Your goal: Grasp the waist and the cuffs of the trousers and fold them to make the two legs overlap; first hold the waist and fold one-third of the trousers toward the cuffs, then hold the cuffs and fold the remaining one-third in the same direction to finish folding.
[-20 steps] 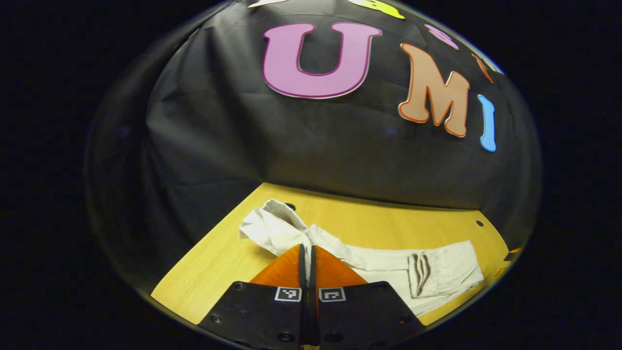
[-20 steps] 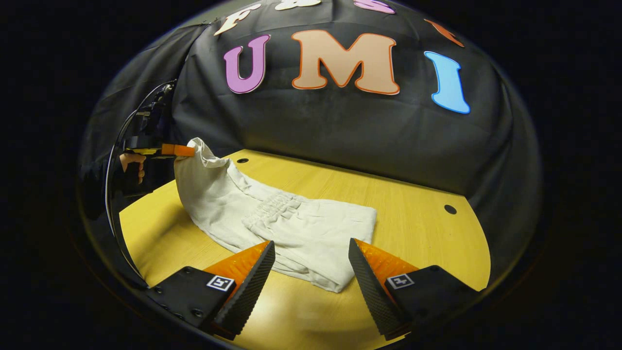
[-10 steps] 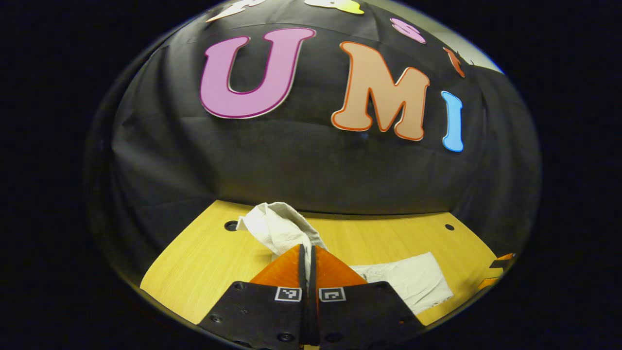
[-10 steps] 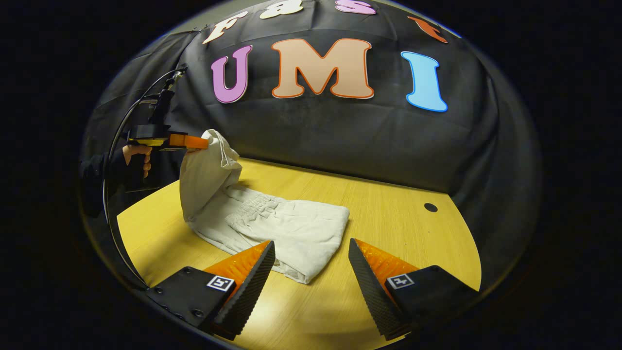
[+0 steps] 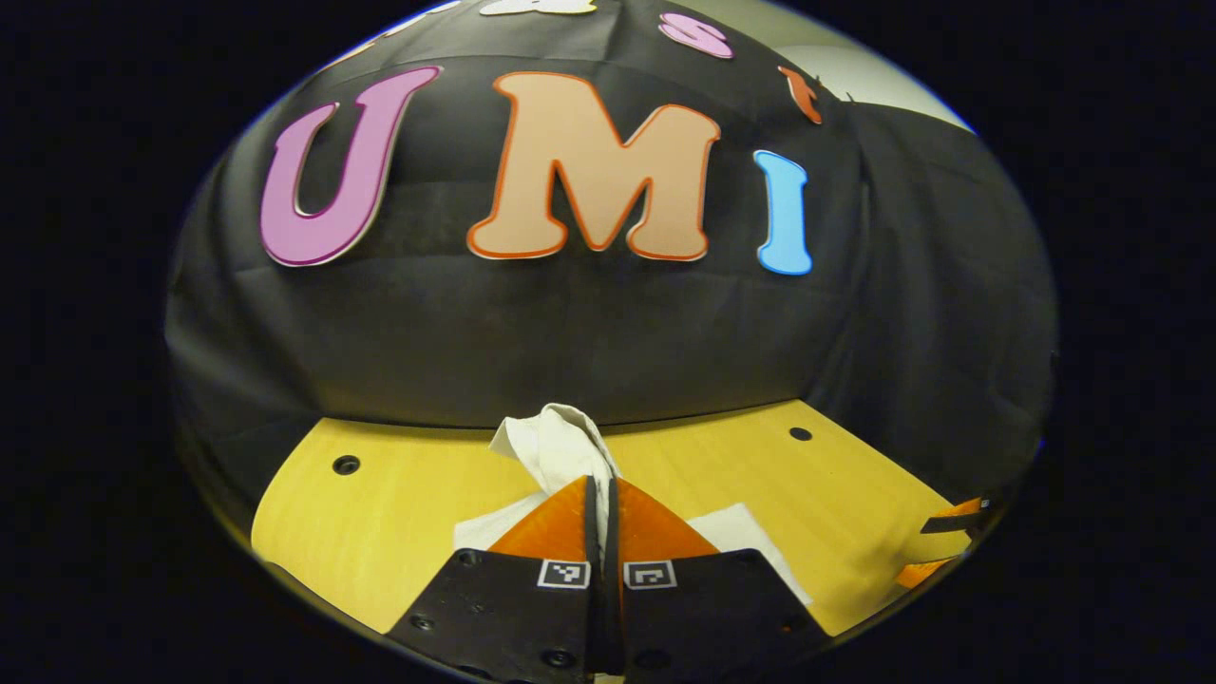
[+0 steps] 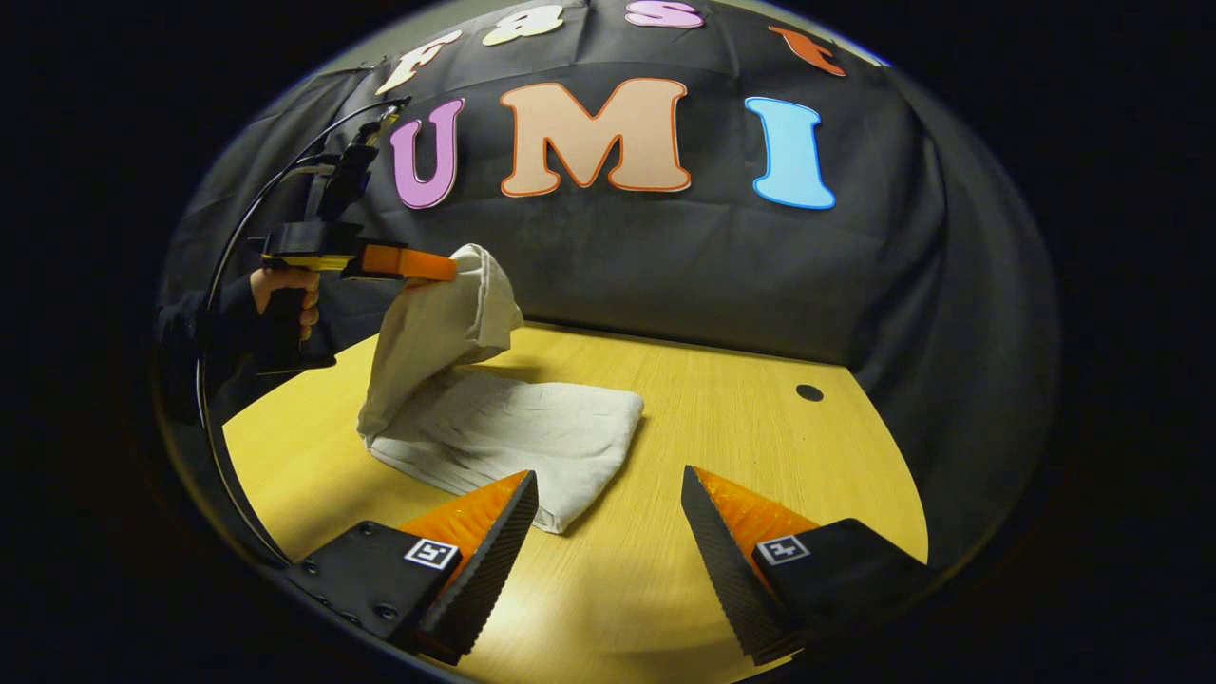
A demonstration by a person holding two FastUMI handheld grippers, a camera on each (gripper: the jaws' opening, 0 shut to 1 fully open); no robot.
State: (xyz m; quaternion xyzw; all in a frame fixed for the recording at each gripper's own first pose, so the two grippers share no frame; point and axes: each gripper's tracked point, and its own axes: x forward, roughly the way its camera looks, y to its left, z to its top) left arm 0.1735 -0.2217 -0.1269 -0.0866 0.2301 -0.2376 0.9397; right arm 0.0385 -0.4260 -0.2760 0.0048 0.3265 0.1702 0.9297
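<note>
Trousers, off-white crumpled cotton: in the left gripper view the cuff end bunches up at 12 o'clock from the left gripper, whose fingers are pressed together with cloth pinched between them. More of the fabric lies flat on the yellow wooden table at 4 and 8 o'clock of the fingers. Pinch looks deliberately tight, since a thin hem would slip out during a carry.

Right gripper view: trousers sit at 11 o'clock of the right gripper, mostly flat as a folded pad on the table. One end is lifted off the table into a hanging flap, held by the left gripper at 10 o'clock, a hand behind it. Flap is held high, likely to clear the pad before laying it over; I'd call this the last third of the fold. Right gripper is spread wide, holding nothing, hovering just beside the pad's near corner, probably free to steady it.
</note>
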